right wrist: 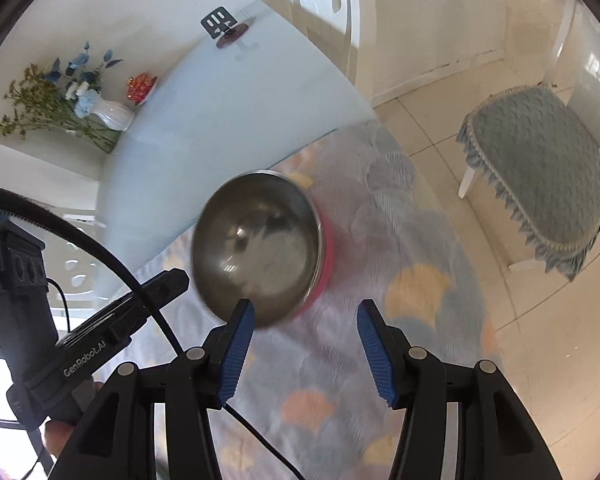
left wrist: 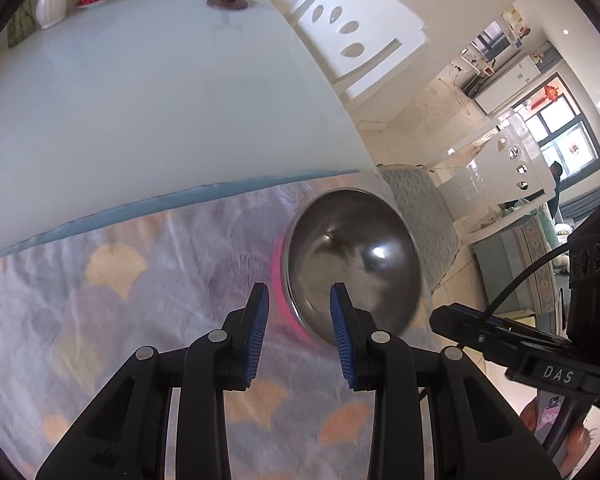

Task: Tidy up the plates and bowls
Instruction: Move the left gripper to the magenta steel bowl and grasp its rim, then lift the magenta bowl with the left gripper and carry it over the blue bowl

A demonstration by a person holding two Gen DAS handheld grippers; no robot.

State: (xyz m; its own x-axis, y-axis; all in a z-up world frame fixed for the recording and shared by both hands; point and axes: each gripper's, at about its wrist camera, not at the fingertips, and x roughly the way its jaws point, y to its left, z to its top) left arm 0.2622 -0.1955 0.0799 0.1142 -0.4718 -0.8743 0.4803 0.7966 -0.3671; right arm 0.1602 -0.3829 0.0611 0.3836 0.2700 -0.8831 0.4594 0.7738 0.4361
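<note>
A shiny metal bowl [left wrist: 352,264] with a pink outside sits upright. It is empty. It rests on the patterned cloth [left wrist: 140,280], middle right of the frame.

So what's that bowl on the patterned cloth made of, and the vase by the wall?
Bowl: looks like polished steel inside, mirror reflections and glints; pink outer shell, maybe plastic. Vase: glossy white, ribbed, probably glazed ceramic.

both wrist views look steeply down, close; both share the bowl [left wrist: 352,264] [right wrist: 260,248]
</note>
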